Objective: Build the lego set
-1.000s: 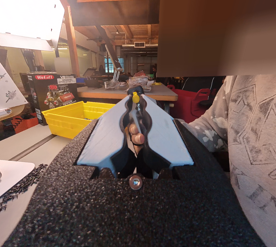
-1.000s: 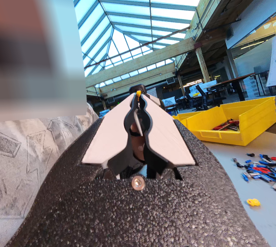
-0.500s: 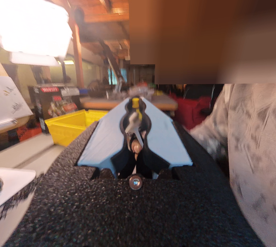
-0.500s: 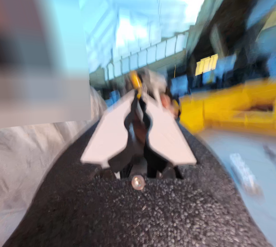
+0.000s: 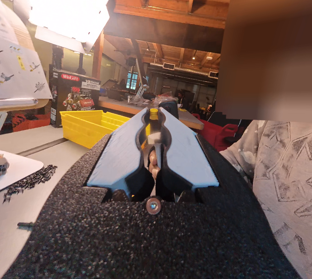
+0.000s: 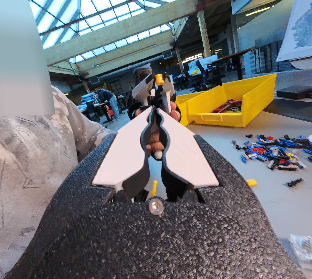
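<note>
Left gripper [image 5: 153,110] is clamping a black axle [image 6: 158,95] topped by a yellow bush [image 6: 159,79], as it was a second ago. Right gripper [image 6: 154,109] is showing its tips pressed together just below that axle; whether they are pinching it is unclear. A second ago the bush was sitting at the right gripper's own tips; now it is standing farther off, with the left gripper's fingers and camera rising into view behind. The grey table [image 6: 219,137] is carrying a yellow bin [image 6: 219,117] at far right. Nearer right, a pile of small parts [image 6: 273,152] is lying more fully in view than before.
</note>
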The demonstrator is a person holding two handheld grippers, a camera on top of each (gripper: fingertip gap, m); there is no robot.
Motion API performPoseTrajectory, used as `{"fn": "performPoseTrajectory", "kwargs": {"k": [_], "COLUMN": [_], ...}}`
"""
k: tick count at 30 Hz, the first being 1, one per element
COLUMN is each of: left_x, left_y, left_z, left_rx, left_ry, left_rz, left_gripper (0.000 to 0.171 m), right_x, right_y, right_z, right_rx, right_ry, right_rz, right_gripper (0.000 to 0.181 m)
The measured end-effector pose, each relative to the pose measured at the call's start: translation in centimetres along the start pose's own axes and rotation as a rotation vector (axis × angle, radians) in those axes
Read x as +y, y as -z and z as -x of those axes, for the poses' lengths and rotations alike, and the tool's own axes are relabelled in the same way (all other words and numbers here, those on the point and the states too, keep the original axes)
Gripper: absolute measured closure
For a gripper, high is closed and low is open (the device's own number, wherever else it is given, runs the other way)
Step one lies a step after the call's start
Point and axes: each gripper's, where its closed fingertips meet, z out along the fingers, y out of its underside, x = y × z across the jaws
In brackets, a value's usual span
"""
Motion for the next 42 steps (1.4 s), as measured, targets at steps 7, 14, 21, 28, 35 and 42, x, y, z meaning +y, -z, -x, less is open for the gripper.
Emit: {"fn": "performPoseTrajectory", "kwargs": {"k": [7, 14, 21, 28, 35, 42], "left_x": [1.9, 5.2, 7.3, 11.3, 15.0, 10.7], "left_y": [2.0, 4.3, 6.1, 7.3, 9.3, 7.5], "left_z": [2.4, 4.3, 5.5, 5.0, 5.9, 6.2], "left_rx": [-0.073, -0.162, -0.201, -0.148, -0.197, -0.207], "left_ry": [0.037, 0.027, 0.036, 0.006, -0.028, 0.044], "left_rz": [0.081, 0.268, 0.399, 0.664, 0.899, 0.617], "left_gripper": [0.162, 0.162, 0.161, 0.161, 0.160, 0.149], "right_x": [3.4, 4.2, 3.7, 1.8, 1.3, 2.3], "right_y": [0.2, 0.5, 0.8, 1.7, 2.2, 2.2], "right_z": [-2.0, -2.2, -2.4, -3.2, -4.0, -5.5], "right_rx": [0.098, 0.082, 0.069, 0.056, 0.087, 0.214], "right_ry": [0.146, 0.176, 0.099, -0.039, -0.087, -0.003], "right_rz": [0.217, 0.250, 0.183, 0.047, 0.011, 0.084], "right_gripper": [0.164, 0.143, 0.149, 0.155, 0.160, 0.159]}}
